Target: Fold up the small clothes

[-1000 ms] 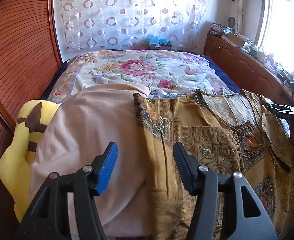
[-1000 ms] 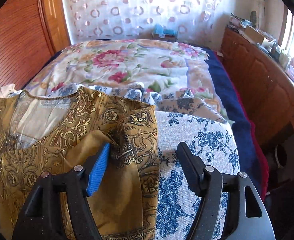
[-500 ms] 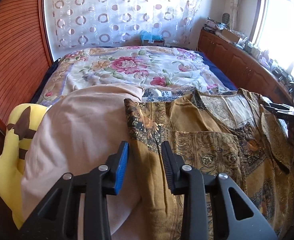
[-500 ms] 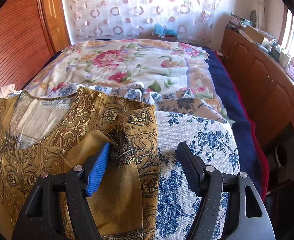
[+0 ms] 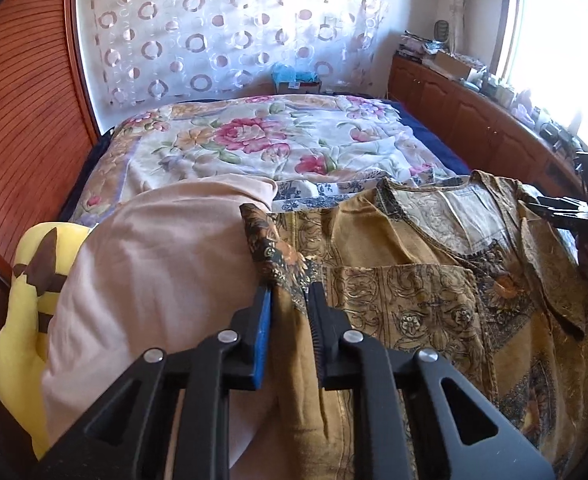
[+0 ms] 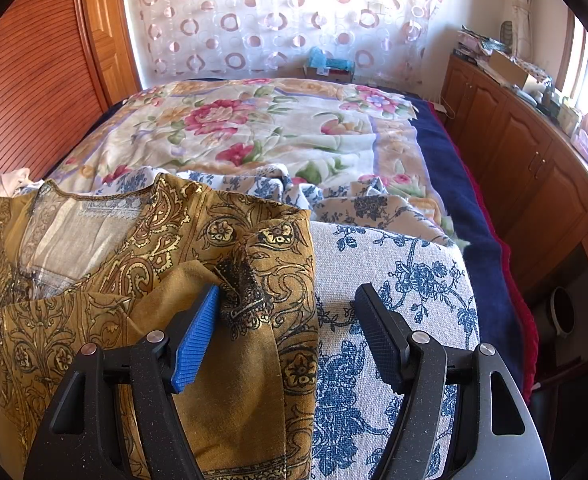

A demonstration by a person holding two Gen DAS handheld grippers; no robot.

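A: Start with the big things. What lay where?

B: A bed [image 5: 254, 148] under a flowered blanket [image 6: 278, 132] filled the room's middle. A wooden cabinet [image 6: 533, 168] ran along its right side, and a curtain [image 5: 230, 28] with ring patterns hung behind. Nearer the cameras, a pink cushion [image 5: 154, 272] sat to the left and a blue-flowered cushion [image 6: 393, 280] to the right.

A: And the garment?

B: A mustard patterned top [image 5: 413, 300] was spread flat across both cushions, neckline pointing toward the bed. Its left edge draped over the pink cushion; its right sleeve [image 6: 262, 264] lay folded back on the blue-flowered one.

A: Left gripper?

B: The left gripper [image 5: 290, 300] was closing, jaws nearly together, with a ridge of the top's left edge gathered between them. The pads looked to be touching the cloth.

A: Right gripper?

B: The right gripper [image 6: 286, 316] stood spread wide over the sleeve's edge. Its blue pad sat at the cloth; the black one hung over the cushion, apart from the top. Nothing pinched.

A: Anything smaller?

B: A yellow plush toy [image 5: 26, 300] was wedged beside the pink cushion.
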